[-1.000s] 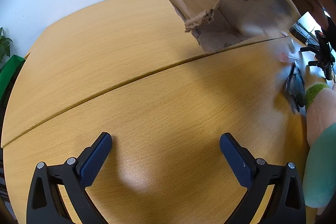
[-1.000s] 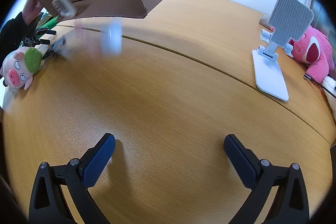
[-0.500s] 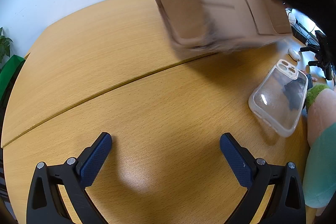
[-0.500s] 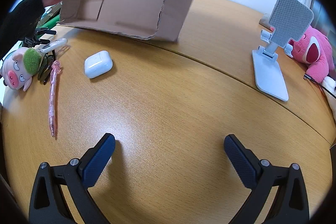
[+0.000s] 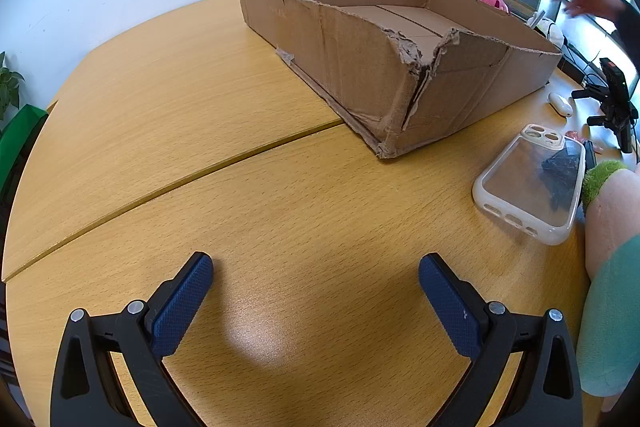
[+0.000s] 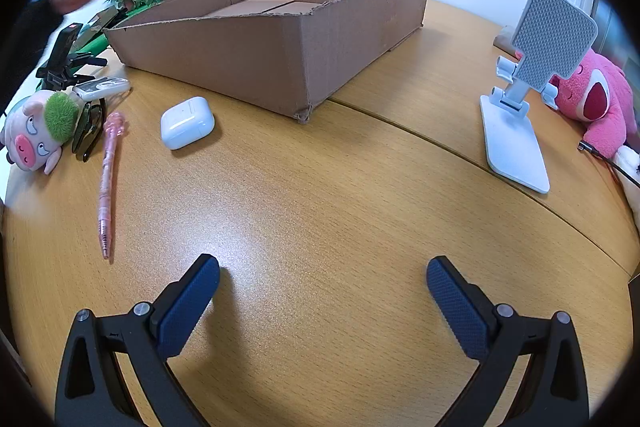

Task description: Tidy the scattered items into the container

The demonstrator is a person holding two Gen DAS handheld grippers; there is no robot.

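Right now we are hovering both grippers, left [image 5: 316,267] and right [image 6: 323,269], jaws wide and holding nothing; the glossy white earbud case [image 6: 187,122] is lying beside the shallow torn cardboard box [image 6: 256,63] on the counter, likely to squirt free if pinched off-centre.

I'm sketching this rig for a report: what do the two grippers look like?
Both match: the left gripper and right gripper have black plastic triangular cut-out arms, silver round pivot bolts, and fingers faced with dark blue dimpled pads. No cables or markings show.
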